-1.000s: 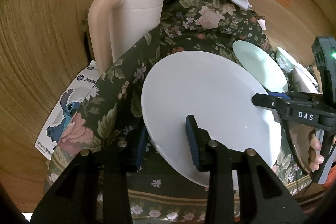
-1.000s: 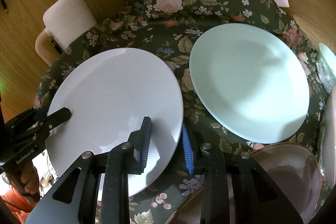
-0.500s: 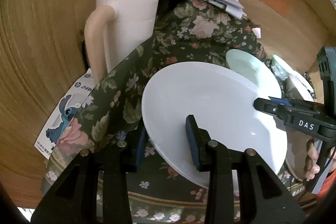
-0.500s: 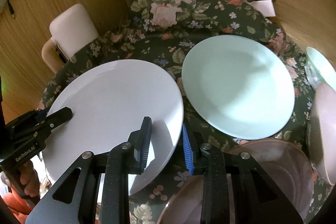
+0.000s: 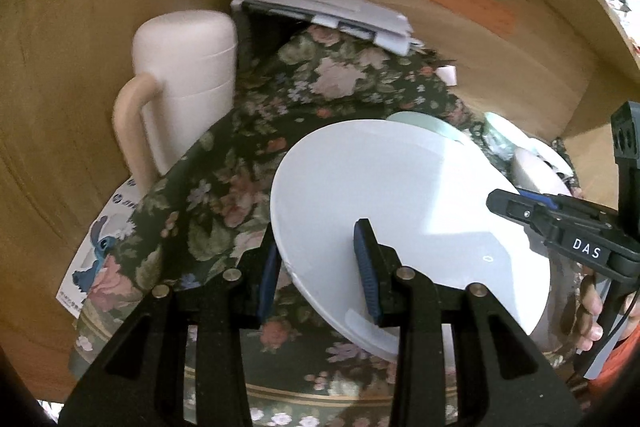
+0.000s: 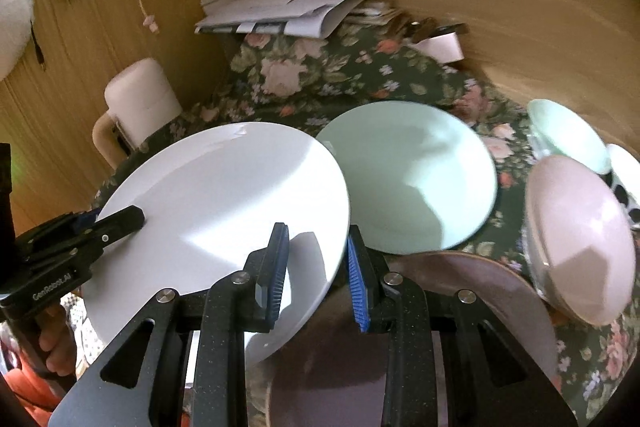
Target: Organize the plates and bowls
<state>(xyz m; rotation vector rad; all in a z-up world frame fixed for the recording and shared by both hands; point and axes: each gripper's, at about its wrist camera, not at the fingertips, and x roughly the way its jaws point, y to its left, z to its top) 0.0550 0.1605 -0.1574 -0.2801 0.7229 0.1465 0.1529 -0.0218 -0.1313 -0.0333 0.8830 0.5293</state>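
Observation:
A large white plate (image 5: 400,211) (image 6: 224,211) is held tilted above the floral tablecloth (image 5: 224,187). My left gripper (image 5: 316,267) is shut on its near-left rim, one pad above and one below. My right gripper (image 6: 316,267) is shut on the opposite rim. Each gripper also shows in the other's view: the right gripper (image 5: 520,211) at the plate's right edge, the left gripper (image 6: 120,219) at its left edge. A mint plate (image 6: 408,179) (image 5: 432,125) lies on the cloth just beyond, with the white plate's edge overlapping it in view.
A pink bowl (image 6: 580,239), a mint bowl (image 6: 568,135) and a brown plate (image 6: 460,327) sit at the right. A cream jug (image 5: 188,83) stands at the table's left edge. Stacked papers (image 5: 320,11) lie at the back against the wooden wall.
Both grippers have risen with the white plate and carried it toward the mint plate; its edge now overlaps that plate in view. Both grips are unchanged.

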